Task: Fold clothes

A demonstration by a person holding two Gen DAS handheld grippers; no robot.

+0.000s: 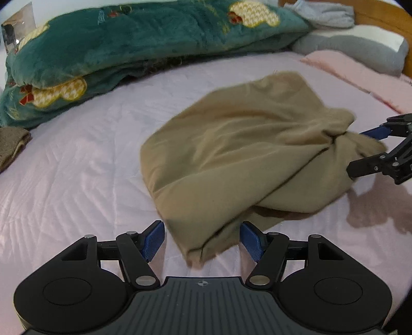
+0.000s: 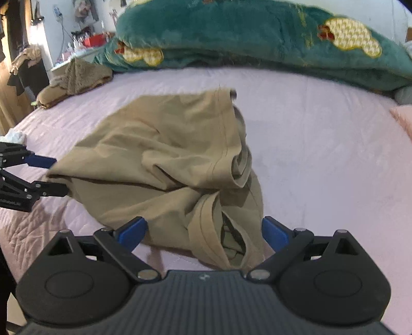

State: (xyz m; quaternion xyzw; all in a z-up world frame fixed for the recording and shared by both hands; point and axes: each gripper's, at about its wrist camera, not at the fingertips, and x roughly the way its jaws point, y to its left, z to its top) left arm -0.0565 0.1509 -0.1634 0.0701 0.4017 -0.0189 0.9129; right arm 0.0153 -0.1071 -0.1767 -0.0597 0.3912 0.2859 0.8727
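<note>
A crumpled tan shirt (image 1: 231, 144) lies on the pink quilted bed (image 1: 77, 180). My left gripper (image 1: 202, 241) is open, and a blurred lower corner of the shirt hangs between its blue pads (image 1: 154, 239) without being pinched. In the right wrist view the shirt (image 2: 167, 154) shows its bunched neck opening between the spread fingers of my right gripper (image 2: 203, 233), which is open too. Each gripper appears in the other's view: the right gripper (image 1: 365, 152) straddles the shirt's right end, and the left gripper (image 2: 55, 176) straddles its left edge.
A thick green plush blanket (image 1: 128, 46) with yellow patches lies along the far side of the bed. Pink bedding (image 1: 360, 74), a grey pillow (image 1: 360, 49) and a wooden headboard (image 1: 386, 18) are at the right. A brown fuzzy garment (image 2: 77, 74) sits at the bed's left edge.
</note>
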